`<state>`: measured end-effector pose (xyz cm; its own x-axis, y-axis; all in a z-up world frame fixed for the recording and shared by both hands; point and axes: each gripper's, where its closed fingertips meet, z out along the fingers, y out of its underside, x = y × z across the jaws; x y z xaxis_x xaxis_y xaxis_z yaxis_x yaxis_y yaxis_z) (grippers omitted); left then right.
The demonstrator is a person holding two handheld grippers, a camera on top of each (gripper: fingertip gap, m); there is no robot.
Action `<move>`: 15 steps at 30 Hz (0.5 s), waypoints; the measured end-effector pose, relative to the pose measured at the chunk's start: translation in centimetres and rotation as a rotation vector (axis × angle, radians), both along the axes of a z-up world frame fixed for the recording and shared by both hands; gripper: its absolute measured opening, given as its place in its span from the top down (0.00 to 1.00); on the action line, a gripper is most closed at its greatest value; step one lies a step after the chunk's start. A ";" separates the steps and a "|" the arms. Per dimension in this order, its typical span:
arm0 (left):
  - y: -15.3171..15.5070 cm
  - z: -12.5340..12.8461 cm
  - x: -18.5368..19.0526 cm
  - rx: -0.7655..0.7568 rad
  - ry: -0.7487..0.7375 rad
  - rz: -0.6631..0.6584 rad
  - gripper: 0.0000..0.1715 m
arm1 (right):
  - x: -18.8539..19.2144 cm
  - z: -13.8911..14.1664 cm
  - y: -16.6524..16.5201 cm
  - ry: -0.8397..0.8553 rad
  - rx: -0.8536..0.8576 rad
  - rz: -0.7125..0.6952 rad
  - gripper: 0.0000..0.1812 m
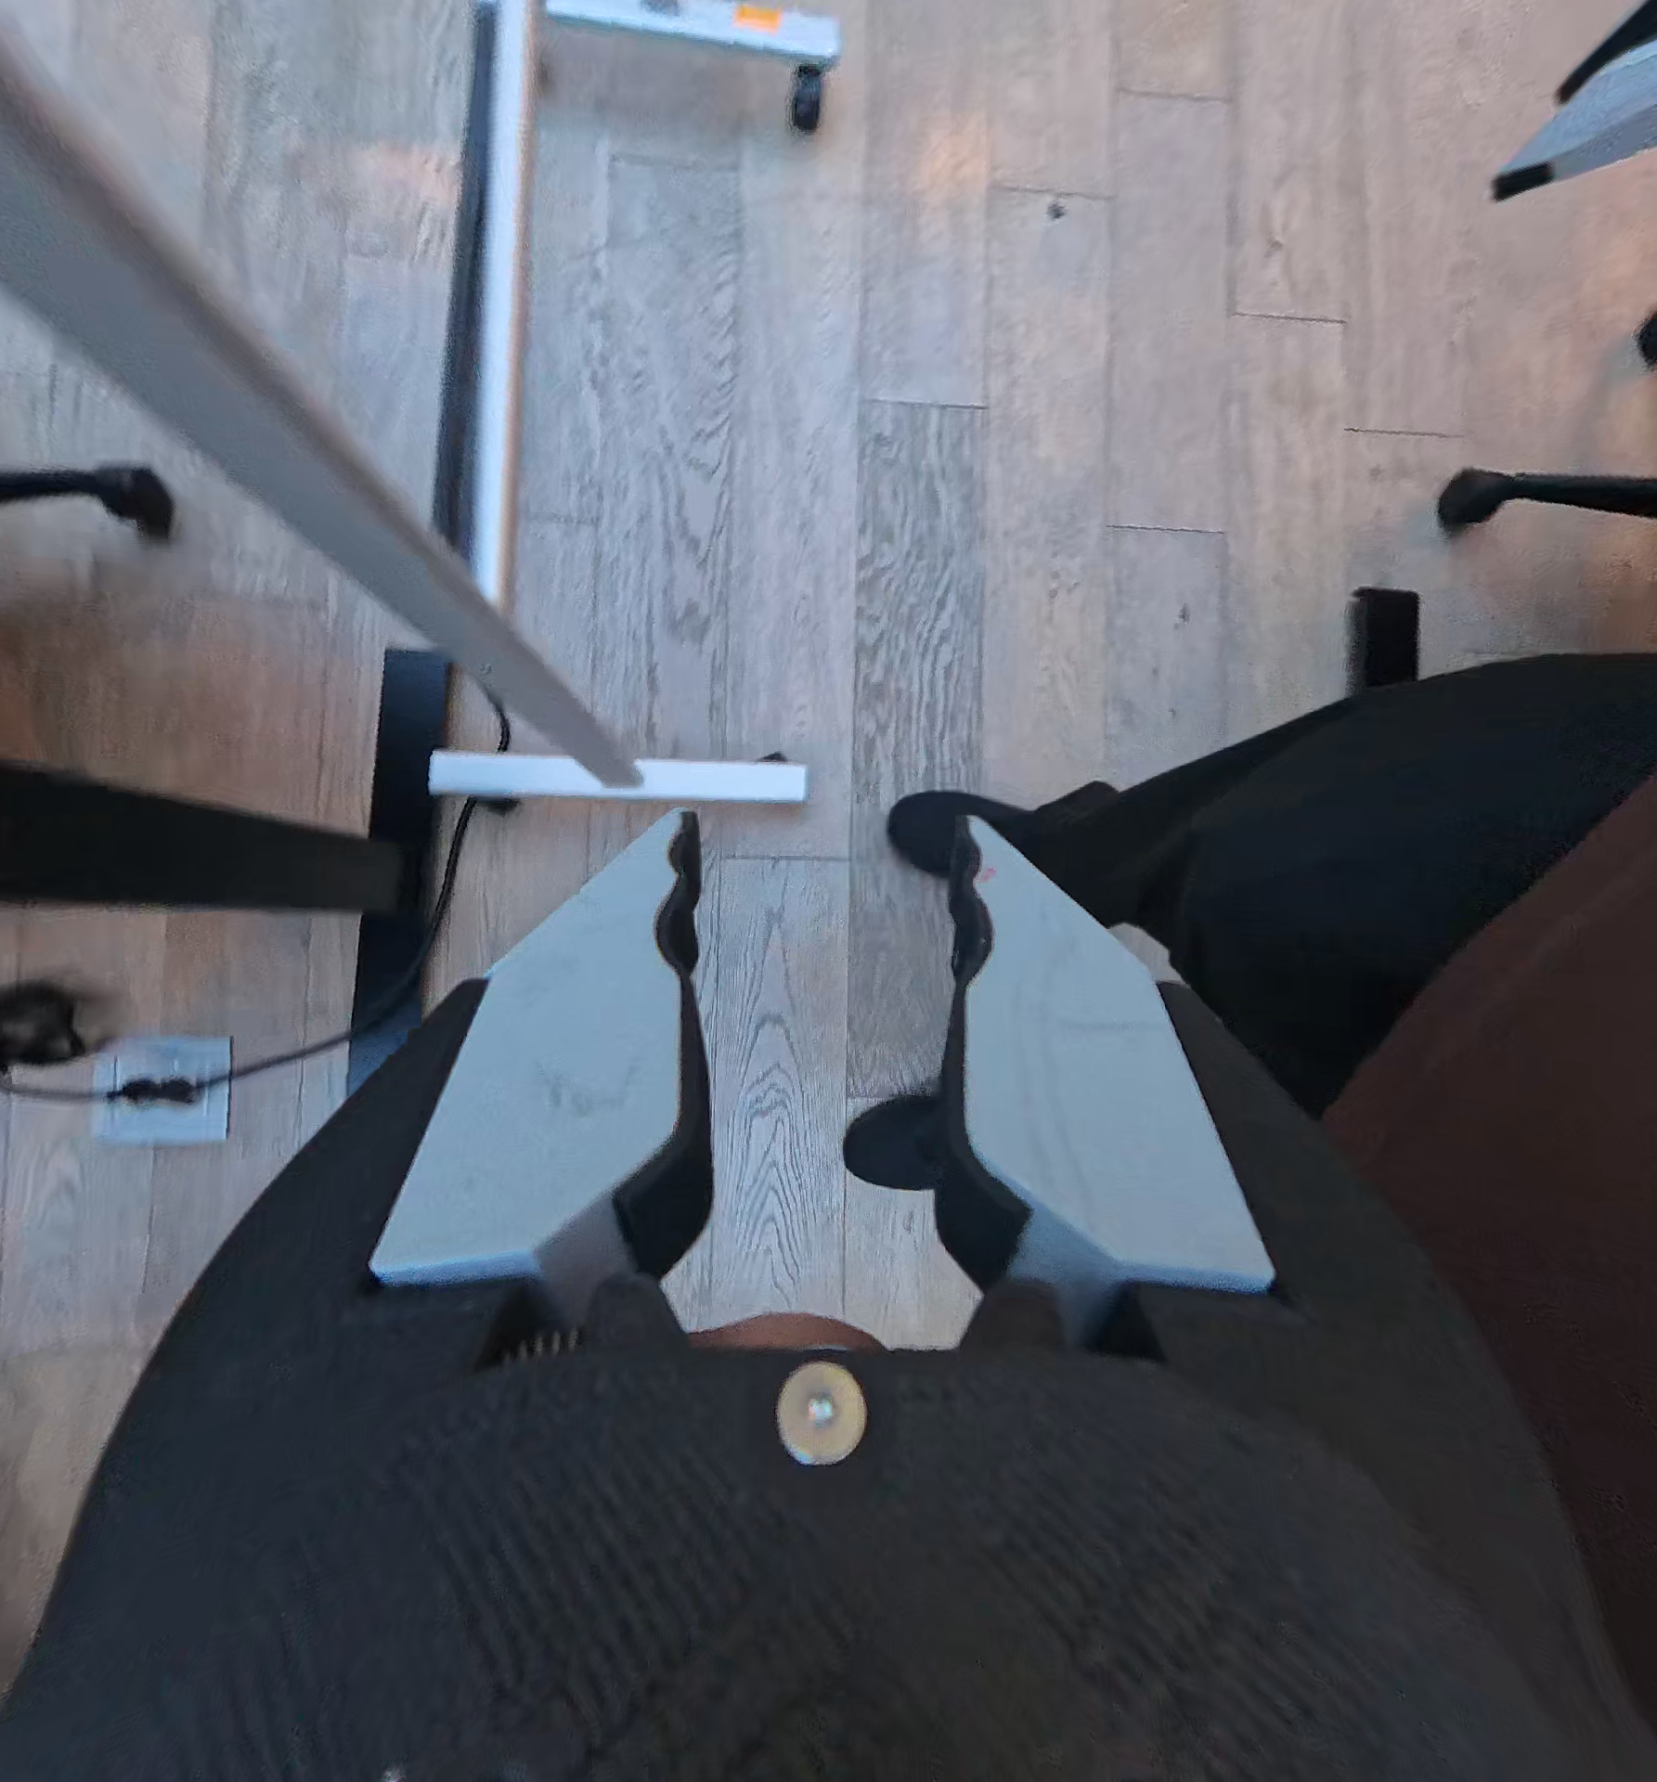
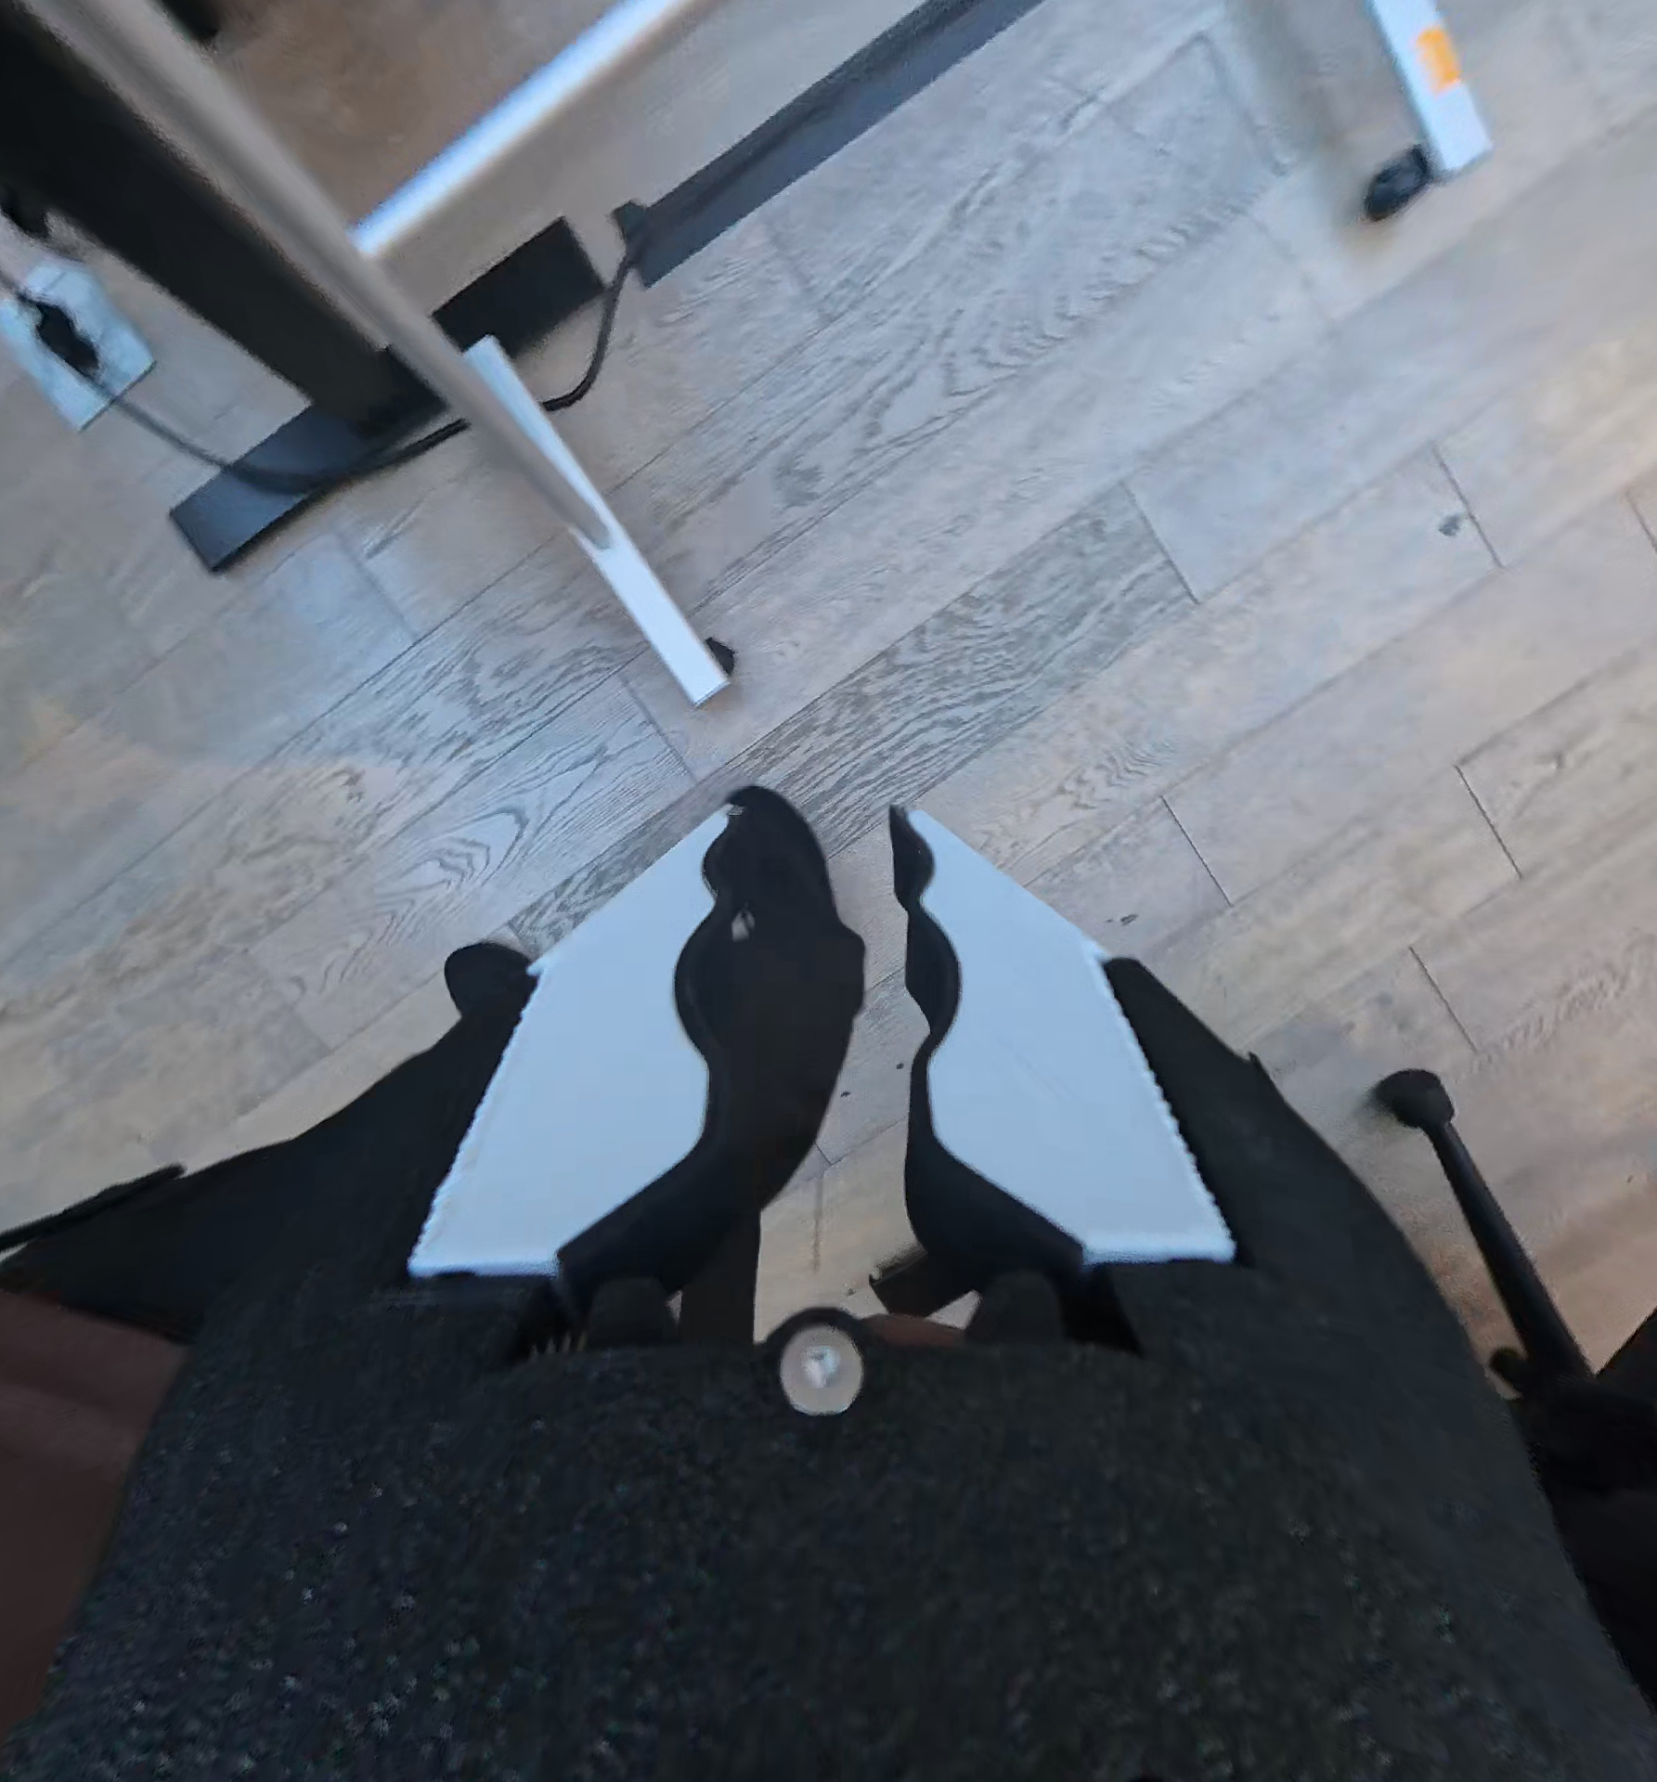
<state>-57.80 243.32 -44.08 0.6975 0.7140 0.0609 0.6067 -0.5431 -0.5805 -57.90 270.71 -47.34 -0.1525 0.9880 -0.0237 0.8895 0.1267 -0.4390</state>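
left tongs [image 1: 819, 839]: apart, empty, aimed down at wooden floor [image 1: 776, 482] | right tongs [image 2: 815, 820]: apart, empty, above what looks like a black shoe [image 2: 776, 964], blurred | nearby: white counter foot [image 1: 617, 777], chair base [image 2: 1480, 1205] | nothing gripped.

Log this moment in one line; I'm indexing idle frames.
left gripper: open, empty | right gripper: open, empty | both above grey wood-plank floor | white metal table foot nearby
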 end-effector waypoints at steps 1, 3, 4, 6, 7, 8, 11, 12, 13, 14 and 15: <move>1.8 0.5 -0.1 -0.001 0.008 -0.045 0.71 | 0.2 0.3 1.6 0.014 0.001 -0.037 0.84; 5.7 1.3 0.2 -0.003 0.029 -0.144 0.70 | 0.4 0.8 4.7 0.044 -0.002 -0.091 0.84; 7.7 1.4 0.4 -0.007 0.038 -0.192 0.70 | 0.4 1.0 6.3 0.059 -0.006 -0.113 0.84; 12.0 1.2 0.7 -0.016 0.038 -0.269 0.68 | 0.4 1.3 9.2 0.083 -0.022 -0.153 0.81; 14.4 0.9 0.9 -0.016 0.026 -0.300 0.67 | 0.4 1.4 11.0 0.092 -0.039 -0.170 0.80; 16.9 0.6 0.8 -0.013 0.011 -0.328 0.66 | 0.4 1.5 12.8 0.102 -0.061 -0.186 0.78; 25.5 0.1 0.4 0.020 -0.026 -0.403 0.63 | -0.2 2.1 18.0 0.154 -0.153 -0.190 0.75; 28.5 0.0 0.0 0.034 -0.035 -0.424 0.61 | -0.6 2.5 19.7 0.178 -0.177 -0.170 0.75; 31.3 0.0 -0.4 0.048 -0.047 -0.440 0.60 | -1.1 2.9 21.3 0.204 -0.189 -0.146 0.74; 33.9 0.0 -0.8 0.057 -0.065 -0.457 0.60 | -1.5 3.3 23.0 0.227 -0.190 -0.123 0.74; 36.4 -0.1 -1.3 0.056 -0.087 -0.475 0.60 | -1.9 3.7 24.8 0.240 -0.192 -0.098 0.74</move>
